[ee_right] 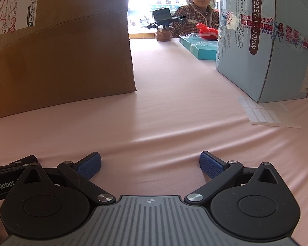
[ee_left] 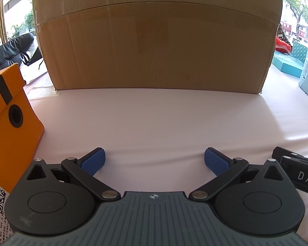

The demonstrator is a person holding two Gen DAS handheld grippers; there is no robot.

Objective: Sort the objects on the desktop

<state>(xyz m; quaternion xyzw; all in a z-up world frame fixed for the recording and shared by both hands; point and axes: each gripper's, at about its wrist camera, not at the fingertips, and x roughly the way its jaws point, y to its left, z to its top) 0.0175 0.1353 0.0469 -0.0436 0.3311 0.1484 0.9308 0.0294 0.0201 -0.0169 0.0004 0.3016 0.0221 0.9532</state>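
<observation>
Left wrist: cardboard box top cut off.

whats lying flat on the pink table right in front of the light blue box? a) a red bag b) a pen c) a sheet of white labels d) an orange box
c: in the right wrist view a sheet of white labels lies flat on the table, at the foot of the light blue box.

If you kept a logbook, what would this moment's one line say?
stage: not started | left gripper: open, empty | right gripper: open, empty | ahead: brown cardboard box, light blue box | table: pink cover
</observation>
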